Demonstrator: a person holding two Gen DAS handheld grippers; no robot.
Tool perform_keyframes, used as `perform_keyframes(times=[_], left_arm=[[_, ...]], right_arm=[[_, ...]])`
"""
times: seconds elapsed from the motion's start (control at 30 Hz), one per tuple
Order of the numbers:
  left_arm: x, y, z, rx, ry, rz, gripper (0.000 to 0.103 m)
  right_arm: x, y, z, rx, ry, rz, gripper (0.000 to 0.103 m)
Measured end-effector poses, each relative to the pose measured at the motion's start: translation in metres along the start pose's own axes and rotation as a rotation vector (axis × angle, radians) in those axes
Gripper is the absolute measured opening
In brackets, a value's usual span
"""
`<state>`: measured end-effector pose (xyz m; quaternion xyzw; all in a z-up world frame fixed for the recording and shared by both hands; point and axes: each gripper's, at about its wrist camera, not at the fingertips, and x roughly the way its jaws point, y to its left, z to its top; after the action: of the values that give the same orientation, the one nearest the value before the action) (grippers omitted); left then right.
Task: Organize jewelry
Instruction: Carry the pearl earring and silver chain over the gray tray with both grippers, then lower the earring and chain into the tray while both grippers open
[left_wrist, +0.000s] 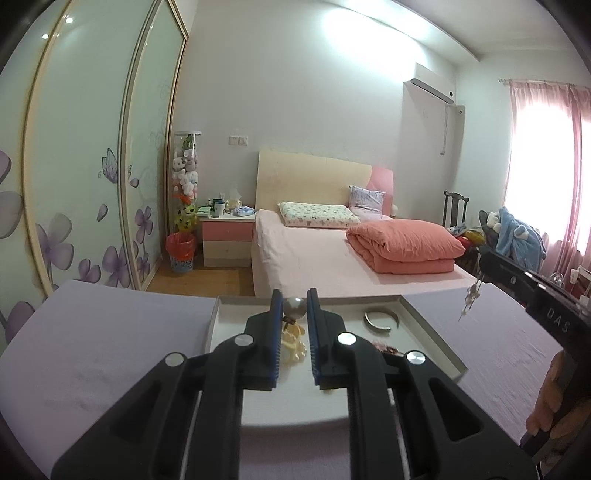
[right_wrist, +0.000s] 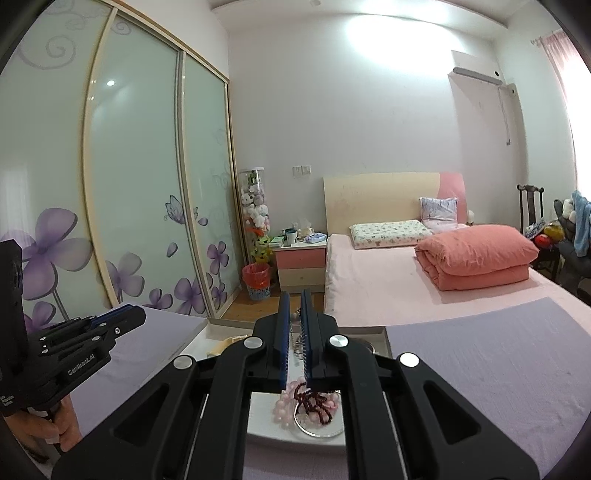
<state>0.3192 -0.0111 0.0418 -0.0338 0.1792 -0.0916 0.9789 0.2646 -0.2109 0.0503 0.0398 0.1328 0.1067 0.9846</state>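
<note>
Silver pearl-like bead piece is clamped in my left gripper, with a cream charm hanging under it, above the far edge of the white tray. My right gripper is pinched on a dangly silver chain piece, lifted clear near the tray's right edge. A silver bangle sits by the far right corner, pink beads and a dark red strand at the near edge. Looks like I'm mid-sort with both pieces lifted. Next, I reckon, is setting each down in its own spot, slowly, so the dangling bits don't snag.
</note>
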Motion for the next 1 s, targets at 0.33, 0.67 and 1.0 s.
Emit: perform_keyframes(times=[0.33,0.67,1.0], left_arm=[[0.034,0.005,-0.003,-0.006,-0.011,-0.002,0.014],[0.053,0.011,-0.017,-0.013,0.011,0.000,0.014],[0.060,0.012,-0.018,-0.011,0.027,-0.014,0.014]], right_arm=[[0.044,-0.003,-0.009,0.023,0.032,0.004,0.007],[0.066,-0.006,-0.025,0.030,0.072,-0.003,0.007],[0.075,-0.005,-0.032,0.041,0.112,0.013,0.009]])
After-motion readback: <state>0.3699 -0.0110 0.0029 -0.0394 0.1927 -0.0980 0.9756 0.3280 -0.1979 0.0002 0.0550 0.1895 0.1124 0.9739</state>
